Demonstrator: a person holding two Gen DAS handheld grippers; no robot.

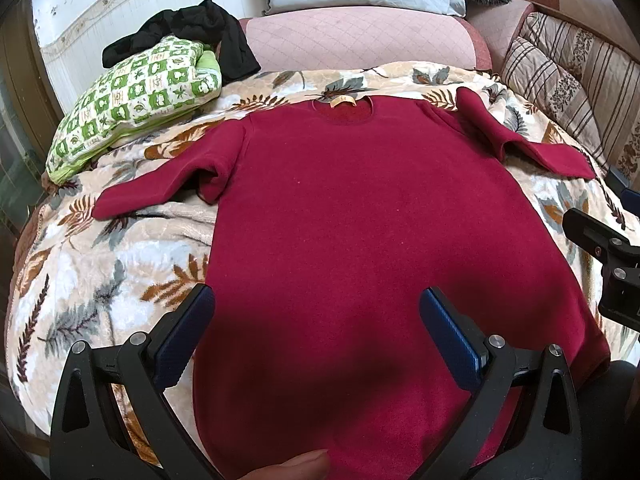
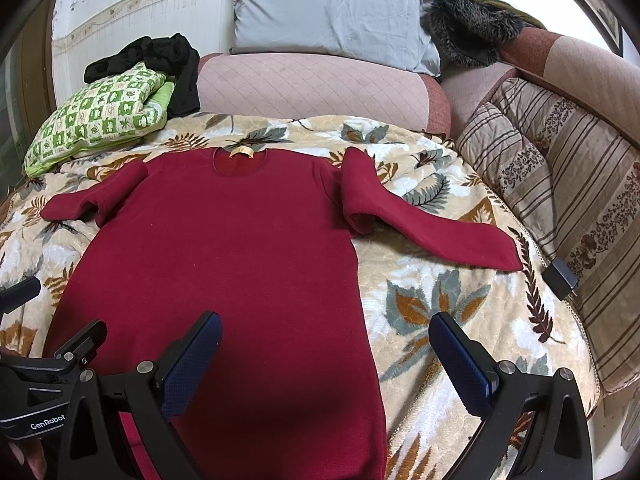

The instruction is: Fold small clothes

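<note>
A dark red long-sleeved sweater (image 1: 360, 216) lies flat on a leaf-patterned blanket (image 1: 100, 264), collar away from me, both sleeves bent outward. It also shows in the right wrist view (image 2: 224, 248). My left gripper (image 1: 316, 304) is open and empty, hovering over the sweater's lower left part. My right gripper (image 2: 326, 328) is open and empty, over the sweater's lower right edge. The right gripper's body shows at the right edge of the left wrist view (image 1: 608, 256).
A green checkered cushion (image 2: 100, 116) with a black garment (image 2: 160, 60) on it lies at the back left. A pink quilted bolster (image 2: 312, 84) and a grey pillow (image 2: 328, 12) lie behind. Striped cushions (image 2: 560, 184) and a small dark device (image 2: 562, 276) are at the right.
</note>
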